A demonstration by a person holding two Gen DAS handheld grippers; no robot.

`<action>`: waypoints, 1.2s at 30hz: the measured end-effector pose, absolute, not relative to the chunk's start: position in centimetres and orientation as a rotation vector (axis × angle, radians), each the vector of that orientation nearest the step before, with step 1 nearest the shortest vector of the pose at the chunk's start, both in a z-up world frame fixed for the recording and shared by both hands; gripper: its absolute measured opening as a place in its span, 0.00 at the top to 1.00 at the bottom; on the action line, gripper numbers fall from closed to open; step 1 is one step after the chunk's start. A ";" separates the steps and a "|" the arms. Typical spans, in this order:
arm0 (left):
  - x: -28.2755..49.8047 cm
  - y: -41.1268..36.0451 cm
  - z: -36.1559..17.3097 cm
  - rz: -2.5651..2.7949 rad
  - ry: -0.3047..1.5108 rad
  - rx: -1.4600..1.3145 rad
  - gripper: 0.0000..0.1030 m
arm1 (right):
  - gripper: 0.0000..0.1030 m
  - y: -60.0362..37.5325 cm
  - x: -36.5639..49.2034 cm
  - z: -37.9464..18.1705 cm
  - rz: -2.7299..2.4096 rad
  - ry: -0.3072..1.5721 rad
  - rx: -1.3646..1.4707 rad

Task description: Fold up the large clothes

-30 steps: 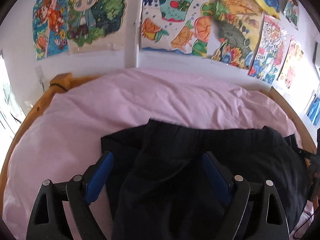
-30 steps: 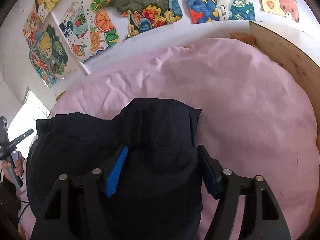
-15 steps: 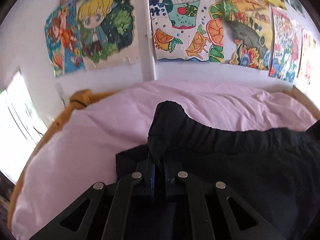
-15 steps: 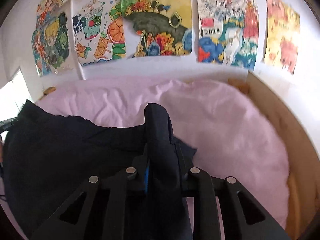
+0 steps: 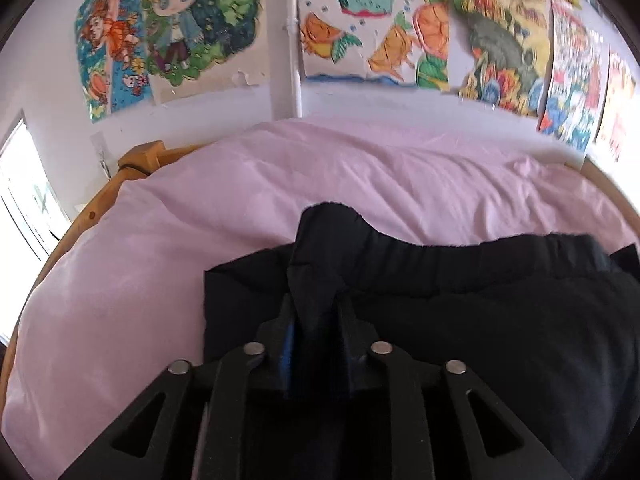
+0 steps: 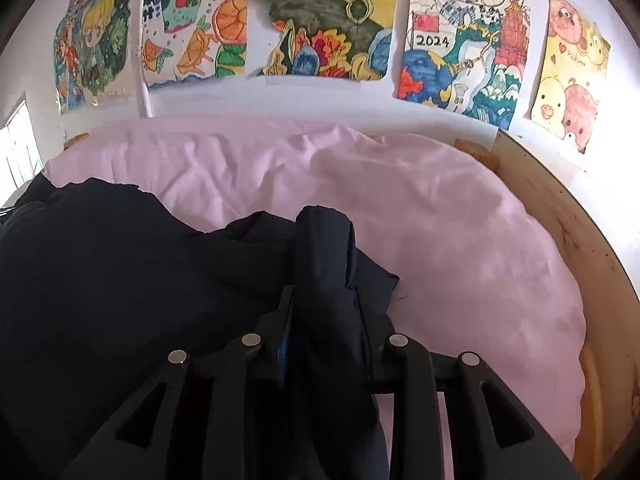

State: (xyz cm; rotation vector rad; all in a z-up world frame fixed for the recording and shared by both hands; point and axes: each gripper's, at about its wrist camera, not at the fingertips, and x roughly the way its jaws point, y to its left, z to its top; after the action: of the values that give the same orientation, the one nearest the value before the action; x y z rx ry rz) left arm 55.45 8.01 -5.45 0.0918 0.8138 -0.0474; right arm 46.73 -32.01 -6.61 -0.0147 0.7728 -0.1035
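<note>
The left gripper [image 5: 314,312] is clamped on a bunched fold of the black garment [image 5: 480,320], a hump of cloth rising just ahead of its fingers, with a gathered waistband running off to its right. The right gripper [image 6: 326,312] pinches another fold of the same garment [image 6: 100,272], whose dark bulk spreads to its left. Under both, the garment lies on a pink sheet [image 5: 360,176] covering a bed with a wooden frame [image 6: 560,216] curving along the right gripper's right side. Beyond the bed, ahead of both tools, colourful drawings [image 6: 320,20] hang on a white wall [image 5: 48,32]
</note>
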 end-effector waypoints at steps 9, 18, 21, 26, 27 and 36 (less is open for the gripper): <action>47.7 4.6 0.1 -0.182 0.634 0.128 0.10 | 0.50 -32.7 42.8 -3.3 -0.074 0.677 0.050; 47.1 -5.0 -5.0 -0.333 0.751 0.295 0.07 | 0.26 -25.7 40.8 -3.4 0.123 0.666 -0.066; 48.6 -4.9 -6.0 -0.302 0.758 0.273 0.04 | 0.26 -24.5 42.3 -4.6 0.122 0.683 -0.112; 50.2 -3.6 -7.8 -0.289 0.803 0.215 0.00 | 0.14 -25.6 44.7 -6.5 0.106 0.750 -0.051; 50.6 -3.5 -8.3 -0.289 0.814 0.209 0.00 | 0.13 -25.7 44.9 -6.9 0.106 0.761 -0.043; 51.1 -3.6 -10.0 -0.278 0.832 0.222 0.00 | 0.08 -25.0 46.2 -9.4 0.095 0.813 -0.050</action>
State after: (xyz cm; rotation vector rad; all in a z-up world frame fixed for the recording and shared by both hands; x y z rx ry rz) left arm 51.10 -3.57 -10.01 0.2224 0.8316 -0.2777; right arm 46.20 -25.01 -9.40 -0.0498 0.8135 0.0952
